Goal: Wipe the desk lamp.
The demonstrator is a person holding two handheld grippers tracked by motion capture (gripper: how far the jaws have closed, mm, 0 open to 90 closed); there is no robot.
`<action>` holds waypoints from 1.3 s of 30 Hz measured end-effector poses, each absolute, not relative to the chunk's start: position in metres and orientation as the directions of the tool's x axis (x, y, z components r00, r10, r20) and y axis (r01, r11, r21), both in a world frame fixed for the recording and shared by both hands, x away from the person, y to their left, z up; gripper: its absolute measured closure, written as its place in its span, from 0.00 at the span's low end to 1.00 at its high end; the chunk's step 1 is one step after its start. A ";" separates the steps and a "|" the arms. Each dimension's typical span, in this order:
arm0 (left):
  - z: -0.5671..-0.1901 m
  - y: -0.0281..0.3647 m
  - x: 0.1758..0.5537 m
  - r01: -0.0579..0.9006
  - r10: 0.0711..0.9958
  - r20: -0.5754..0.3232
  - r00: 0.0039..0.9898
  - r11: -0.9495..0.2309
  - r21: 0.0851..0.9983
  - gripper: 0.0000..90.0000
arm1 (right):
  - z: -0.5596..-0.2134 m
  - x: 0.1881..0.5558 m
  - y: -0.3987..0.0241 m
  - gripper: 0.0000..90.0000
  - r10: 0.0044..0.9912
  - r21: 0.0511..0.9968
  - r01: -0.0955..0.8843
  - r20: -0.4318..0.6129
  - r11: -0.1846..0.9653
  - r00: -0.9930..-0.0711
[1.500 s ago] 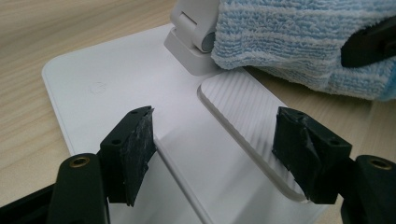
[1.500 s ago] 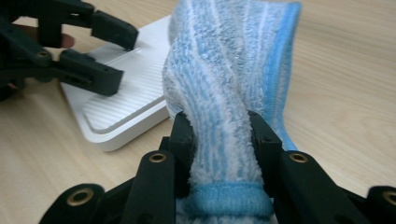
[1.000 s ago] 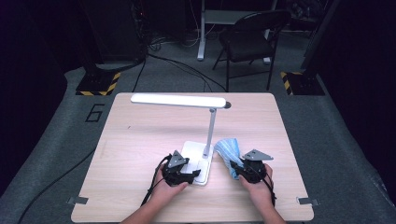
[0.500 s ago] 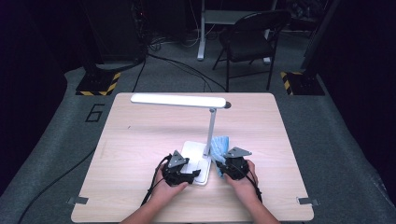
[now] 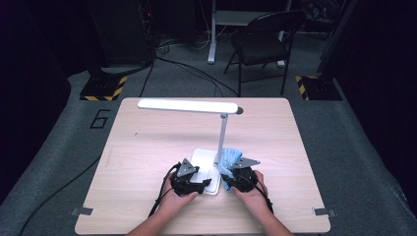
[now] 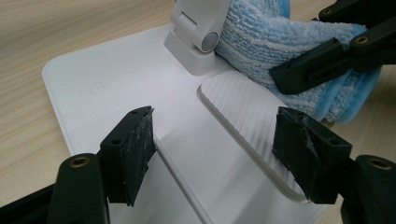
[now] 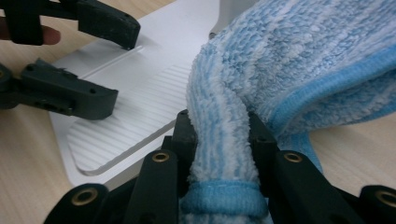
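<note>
High view: both grippers sit small and dark at the near table edge, so jaw gap is unreadable there. The lamp base is half covered by the left gripper and the right gripper. The cloth shows just as a blue bunch against the foot of the lamp post. Forearms are cut off by the bottom edge.

Left gripper view: left gripper stands wide open over the white lamp base, nothing between the pads; whether its tips touch the base, can't tell. It also shows the ribbed pad set into the base and the hinge at the post foot, with the cloth pressed against it and hanging off the base edge onto the table. One jaw of the other gripper crosses in front of the cloth; top of the hinge is cut off.

Right gripper view: right gripper is clamped on a fold of the blue terry cloth; jaws have just been closing, the fold pinched tight between them. The cloth hides the post foot and most of the base. The left gripper's jaws show upper left over the base.

Surroundings: lamp head stretches left above the table; a chair stands behind, well apart.
</note>
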State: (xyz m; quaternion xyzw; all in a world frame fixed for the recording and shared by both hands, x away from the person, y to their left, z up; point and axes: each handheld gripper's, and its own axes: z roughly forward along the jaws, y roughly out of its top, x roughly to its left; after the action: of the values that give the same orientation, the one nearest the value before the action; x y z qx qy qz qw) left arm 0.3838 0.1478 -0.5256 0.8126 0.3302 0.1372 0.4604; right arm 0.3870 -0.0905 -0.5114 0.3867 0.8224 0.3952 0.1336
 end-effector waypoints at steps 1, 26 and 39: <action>-0.526 0.148 0.384 0.410 0.663 -0.081 0.744 -0.358 0.839 0.32 | -0.512 0.386 -0.091 0.79 0.738 0.755 0.529 0.090 0.386 -0.668; -0.526 0.148 0.384 0.409 0.663 -0.081 0.744 -0.356 0.840 0.32 | -0.493 0.354 -0.126 0.77 0.727 0.799 0.467 0.055 0.378 -0.684; -0.526 0.148 0.384 0.409 0.662 -0.083 0.745 -0.355 0.841 0.32 | -0.483 0.364 -0.183 0.75 0.844 0.830 0.497 0.061 0.254 -0.532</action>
State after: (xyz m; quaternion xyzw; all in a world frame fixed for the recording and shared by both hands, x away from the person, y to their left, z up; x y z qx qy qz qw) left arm 0.3842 0.1481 -0.5257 0.8118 0.3297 0.1366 0.4622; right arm 0.3641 -0.1833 -0.4834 0.4384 0.7650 0.4253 0.2041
